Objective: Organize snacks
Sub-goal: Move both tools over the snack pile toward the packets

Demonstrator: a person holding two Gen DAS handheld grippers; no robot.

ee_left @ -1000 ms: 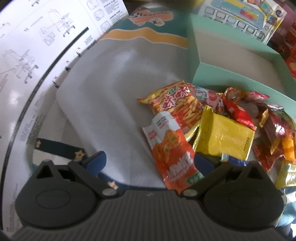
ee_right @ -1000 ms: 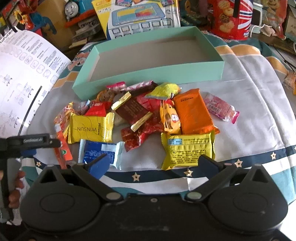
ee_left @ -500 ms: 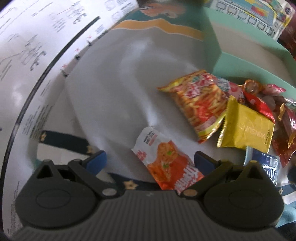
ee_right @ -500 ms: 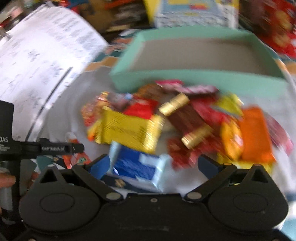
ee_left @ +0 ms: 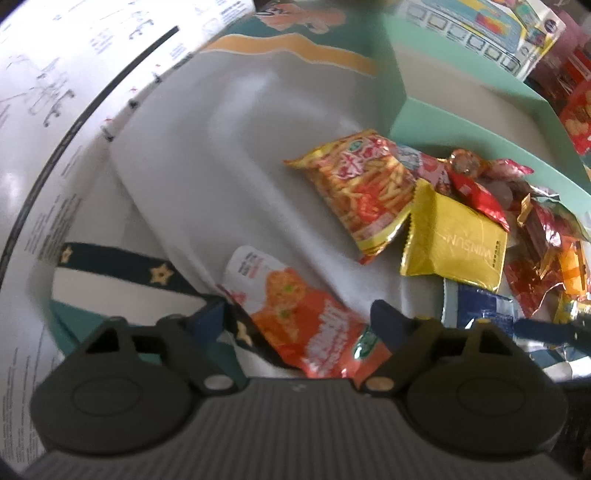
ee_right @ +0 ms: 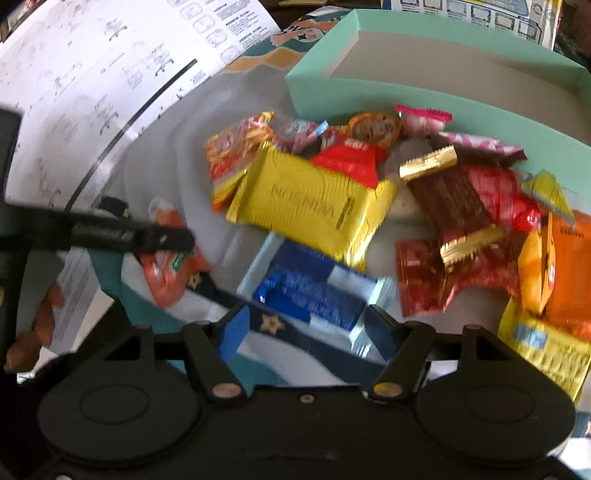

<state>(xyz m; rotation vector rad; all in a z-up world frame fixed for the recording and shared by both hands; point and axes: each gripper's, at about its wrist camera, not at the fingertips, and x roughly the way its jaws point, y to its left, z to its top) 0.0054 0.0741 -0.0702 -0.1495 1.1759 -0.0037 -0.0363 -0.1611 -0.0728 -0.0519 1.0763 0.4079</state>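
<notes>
Left gripper low over the cloth, jaws closing, orange packet lying between them; pads not seen pressing on it. Same gripper visible in the right wrist view as a dark bar over that orange packet, a hand at the far left edge.

Right gripper angled down at the near edge of the pile, jaws closing, blue packet between the fingers; contact cannot be told through the blur. Star-patterned border of the cloth just under the near finger.

Beyond the blue packet: yellow packet, flat, overlapping the blue one's far edge. Left of it, a chip bag, partly under the yellow one. Right of it, a brown bar with gold ends lying on red wrappers. Far right, an orange pack and a yellow label-side pack, touching.

Small sweets in red and pink wrappers heaped against the near wall of the box.

Box mint green, open, shallow, nothing seen in the visible part of its floor. Printed sheet on the left, its edge lying over the cloth. Toy carton behind the box.
</notes>
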